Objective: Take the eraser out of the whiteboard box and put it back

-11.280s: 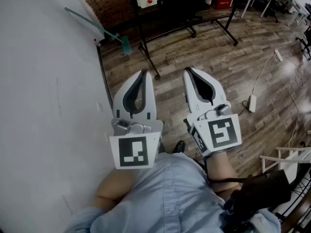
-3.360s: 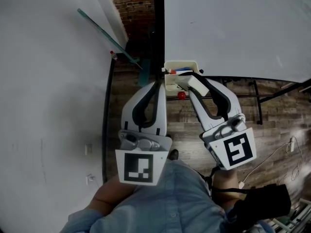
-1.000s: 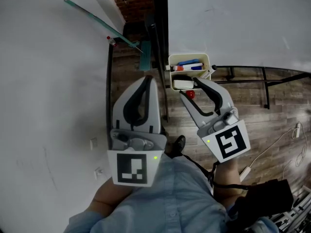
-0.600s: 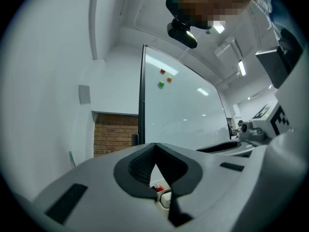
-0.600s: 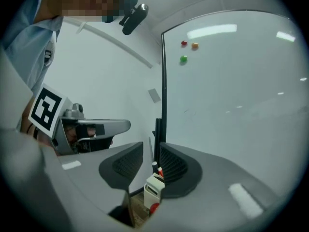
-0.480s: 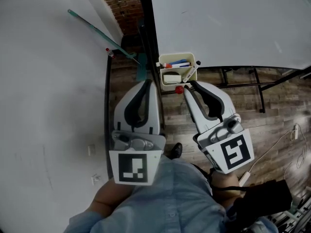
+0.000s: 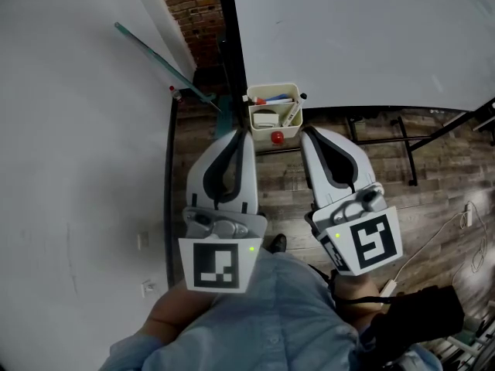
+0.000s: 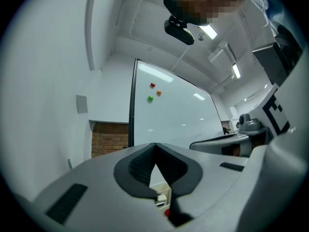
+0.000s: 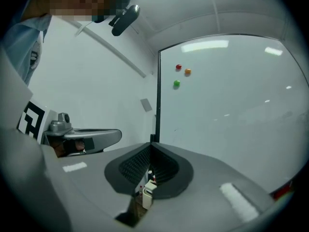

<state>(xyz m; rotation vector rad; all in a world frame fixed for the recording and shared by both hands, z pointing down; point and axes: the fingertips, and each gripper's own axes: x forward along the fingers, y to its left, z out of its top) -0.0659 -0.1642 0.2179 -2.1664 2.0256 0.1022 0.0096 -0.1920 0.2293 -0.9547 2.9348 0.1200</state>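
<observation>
Probably light and rigid-backed, the eraser [image 7: 266, 118] in the whiteboard box [image 7: 259, 135] wants pinching across its long sides; the left gripper [image 7: 240, 134] and right gripper [image 7: 307, 134] are clenched, empty.

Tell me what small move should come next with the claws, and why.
Probably just draw the right claw back from the whiteboard box and rest. The eraser lies inside the box, and that claw's jaws have just been closing with nothing between them; the left claw is shut and empty too.

eraser [image 7: 267, 118] in box [image 7: 260, 133] | box @ whiteboard [image 7: 371, 37] btm-L corner | wall [image 7: 77, 130] L
</observation>
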